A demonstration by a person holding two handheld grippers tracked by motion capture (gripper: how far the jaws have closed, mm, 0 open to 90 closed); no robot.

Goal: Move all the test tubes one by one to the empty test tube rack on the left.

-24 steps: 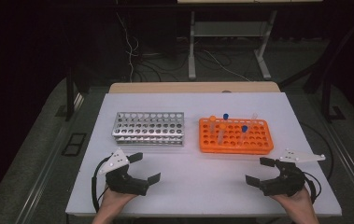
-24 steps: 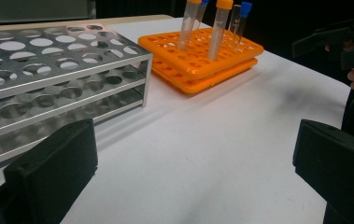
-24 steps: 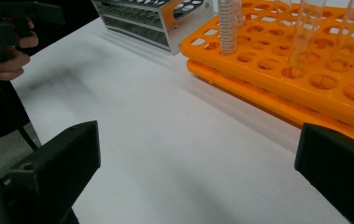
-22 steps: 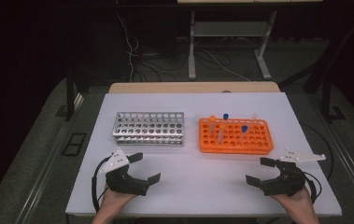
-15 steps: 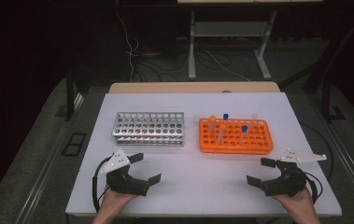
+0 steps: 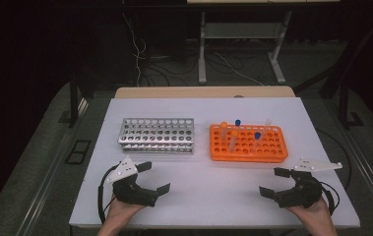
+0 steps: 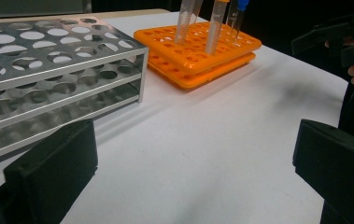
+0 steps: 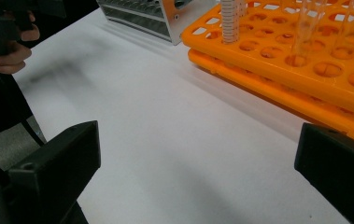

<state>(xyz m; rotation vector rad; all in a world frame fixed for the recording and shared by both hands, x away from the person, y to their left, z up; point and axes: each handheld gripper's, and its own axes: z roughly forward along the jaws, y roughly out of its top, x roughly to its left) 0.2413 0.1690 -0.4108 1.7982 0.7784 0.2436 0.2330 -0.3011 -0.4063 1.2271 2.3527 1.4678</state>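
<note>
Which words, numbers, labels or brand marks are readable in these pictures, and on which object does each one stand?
No text can be read in these pictures.
Tube in the orange rack: dark graduation marks on its side, too blurred to read as numbers.
Metal rack: no label or mark visible.
Left gripper and right gripper: no brand or lettering visible.
</note>
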